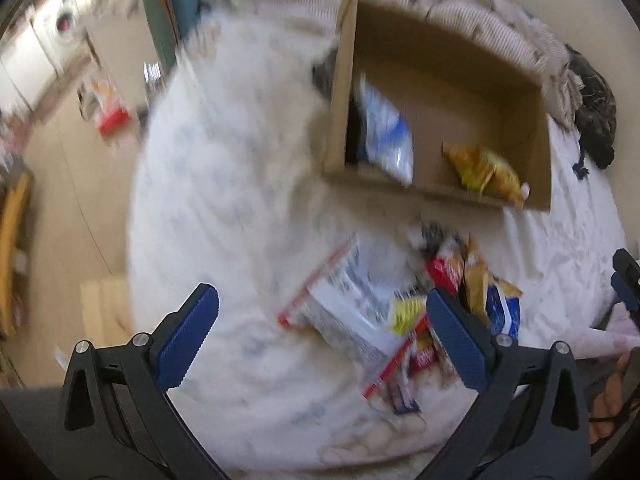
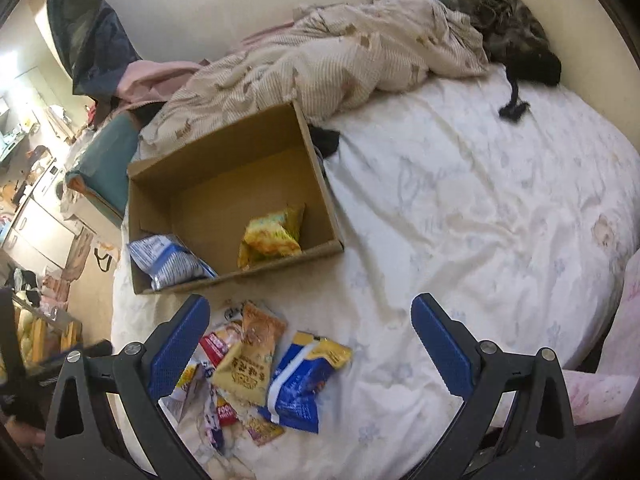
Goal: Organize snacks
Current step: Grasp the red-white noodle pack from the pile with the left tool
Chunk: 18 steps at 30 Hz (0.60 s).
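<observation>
An open cardboard box (image 2: 316, 184) (image 1: 340, 92) lies on the white bed. Inside it are a yellow snack bag (image 2: 272, 236) (image 1: 484, 170) and a blue-white packet (image 2: 168, 260) (image 1: 386, 132) leaning in its corner. A pile of loose snack packets (image 2: 256, 364) (image 1: 452, 292) lies on the sheet in front of the box, with a blue bag (image 2: 300, 384) and a tan bag (image 2: 250, 356). A white packet with red edges (image 1: 344, 312) lies at the pile's side. My left gripper (image 1: 320, 316) is open and empty above it. My right gripper (image 2: 310, 340) is open and empty over the pile.
A rumpled beige quilt (image 2: 340, 52) and dark clothing (image 2: 508, 28) lie at the bed's far end behind the box. The bed edge drops to a cluttered floor (image 2: 44, 240) on the left. The left wrist view is motion-blurred.
</observation>
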Each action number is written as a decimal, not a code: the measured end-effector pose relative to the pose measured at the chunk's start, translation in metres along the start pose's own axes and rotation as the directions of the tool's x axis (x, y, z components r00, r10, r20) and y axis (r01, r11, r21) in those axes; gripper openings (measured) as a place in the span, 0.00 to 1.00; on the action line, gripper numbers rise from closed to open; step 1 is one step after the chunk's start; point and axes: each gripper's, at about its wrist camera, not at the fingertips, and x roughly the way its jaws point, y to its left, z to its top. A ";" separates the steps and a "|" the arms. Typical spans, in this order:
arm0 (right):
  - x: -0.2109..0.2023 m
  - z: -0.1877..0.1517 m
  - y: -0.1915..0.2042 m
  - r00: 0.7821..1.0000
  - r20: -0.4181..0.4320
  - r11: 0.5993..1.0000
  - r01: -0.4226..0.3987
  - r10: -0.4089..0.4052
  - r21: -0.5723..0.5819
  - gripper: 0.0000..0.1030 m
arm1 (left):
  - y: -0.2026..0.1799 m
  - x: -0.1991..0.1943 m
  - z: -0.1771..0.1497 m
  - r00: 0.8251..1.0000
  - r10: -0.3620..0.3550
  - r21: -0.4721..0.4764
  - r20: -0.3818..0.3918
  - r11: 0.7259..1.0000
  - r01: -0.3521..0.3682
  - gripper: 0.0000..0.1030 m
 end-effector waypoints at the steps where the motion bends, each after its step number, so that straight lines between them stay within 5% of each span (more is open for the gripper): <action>1: 0.001 0.000 -0.001 1.000 -0.009 1.000 0.001 -0.001 0.007 1.00 | 0.000 0.012 -0.002 0.999 -0.007 -0.012 -0.048 1.000 0.007 1.00; 10: 0.010 -0.002 -0.005 0.999 -0.037 1.000 0.001 0.000 0.031 1.00 | 0.000 0.070 -0.013 0.973 -0.053 -0.199 -0.224 0.980 0.007 1.00; 13: 0.014 -0.001 -0.005 0.999 -0.049 1.000 -0.001 0.002 0.031 1.00 | 0.012 0.085 -0.025 0.949 -0.143 -0.365 -0.280 0.931 0.033 0.99; 18: 0.017 -0.001 -0.005 0.998 -0.058 0.999 0.000 0.002 0.040 1.00 | 0.004 0.099 -0.034 0.932 -0.160 -0.379 -0.325 0.925 0.027 0.98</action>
